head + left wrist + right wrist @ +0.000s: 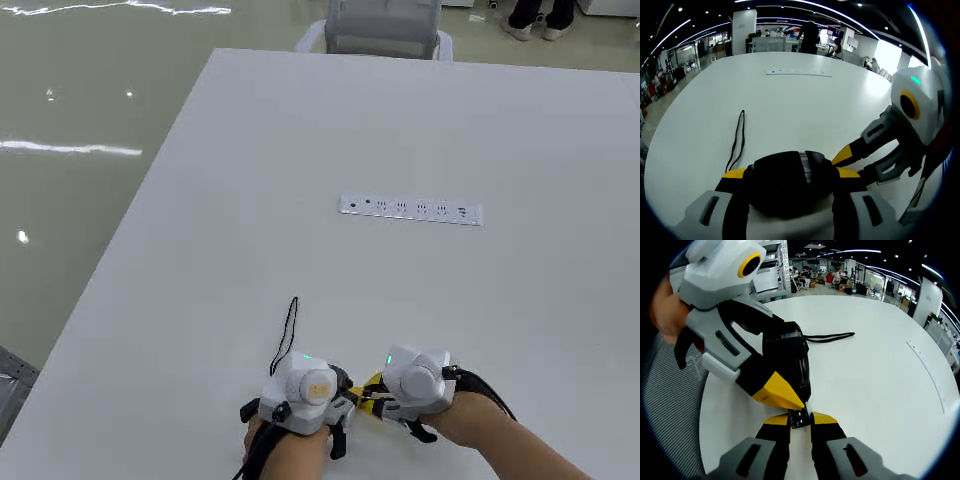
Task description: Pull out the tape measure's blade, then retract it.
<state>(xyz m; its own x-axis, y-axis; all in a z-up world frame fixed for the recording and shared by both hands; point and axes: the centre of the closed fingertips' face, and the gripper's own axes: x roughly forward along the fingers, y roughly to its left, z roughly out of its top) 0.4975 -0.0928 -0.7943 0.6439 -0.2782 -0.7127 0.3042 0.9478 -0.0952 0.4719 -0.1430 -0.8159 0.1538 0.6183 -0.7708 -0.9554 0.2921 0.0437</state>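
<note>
- Now the left hand-held gripper clamps the tape measure at the worktop's near edge.
- The right hand-held gripper pinches its blade tip.
- Likely a rigid case and a springy blade.

The white table runs far ahead of the fingers, with a white power strip lying across it well beyond them and a grey chair at its far end. Left of the fingers, past the table's edge, a glossy pale-green floor mirrors the lights. Farther off are long ceiling light strips, a white pillar and a bright window.
</note>
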